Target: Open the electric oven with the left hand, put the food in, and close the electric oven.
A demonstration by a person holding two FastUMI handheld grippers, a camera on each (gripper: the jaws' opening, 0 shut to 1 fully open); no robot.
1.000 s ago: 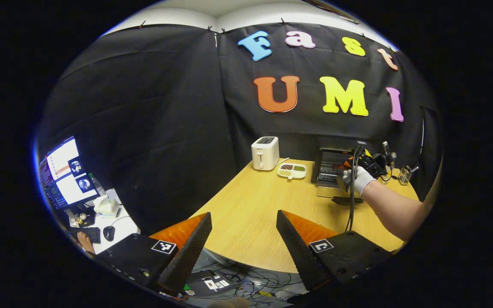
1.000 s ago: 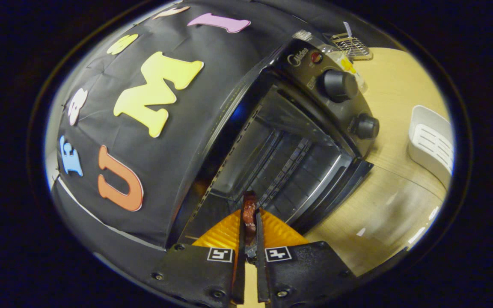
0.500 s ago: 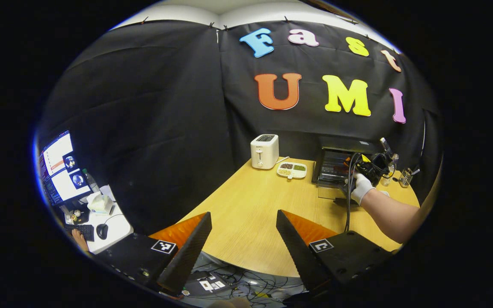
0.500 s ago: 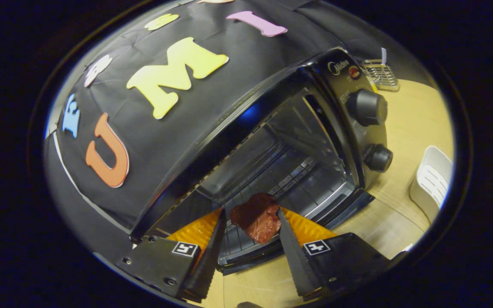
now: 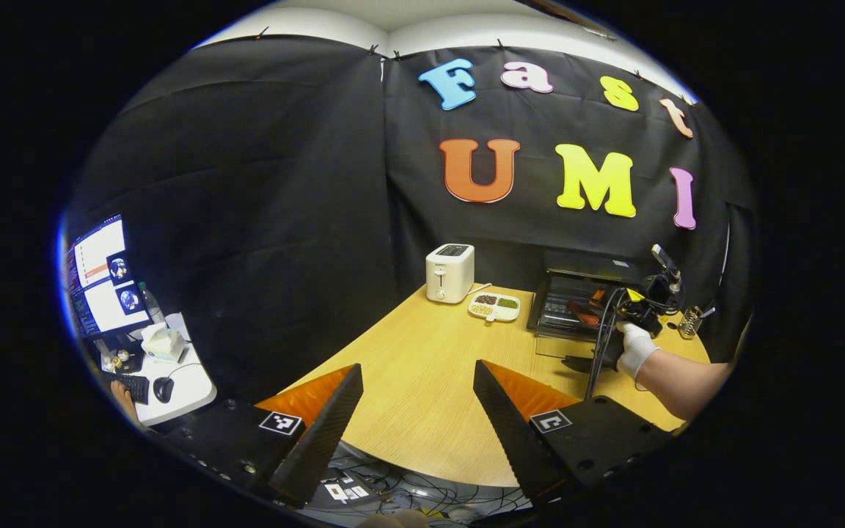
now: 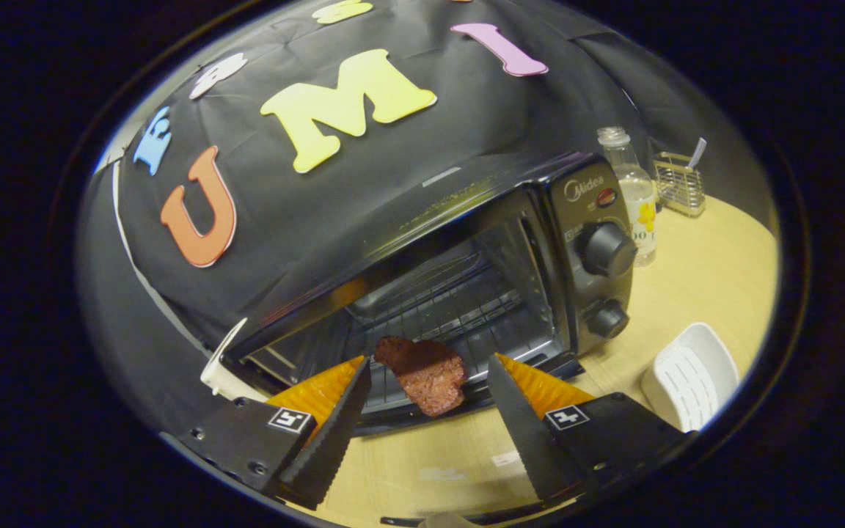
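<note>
Looking along both grippers, we log the following.

Right gripper (image 6: 428,361): low centre of the right gripper view, fingers spread wide with nothing between them.

Food (image 6: 422,372): a reddish-brown piece (meat, we think) lying on the rack at the front of the oven's mouth, framed between the fingers and touching neither.

Electric oven (image 6: 481,271): centre of the right gripper view, door down and open; two knobs (image 6: 606,249) on its panel at the right.

Left gripper (image 5: 417,370): bottom of the left gripper view, fingers apart and empty, over the near edge of the wooden table (image 5: 422,367).

Gloved hand (image 5: 634,346): right of the left gripper view, holding the other gripper in front of the oven.

Around: white toaster (image 5: 450,273) and divided dish (image 5: 495,306) at mid-frame of the left gripper view; bottle (image 6: 631,192) and white basket (image 6: 690,374) at the right of the right gripper view.
</note>
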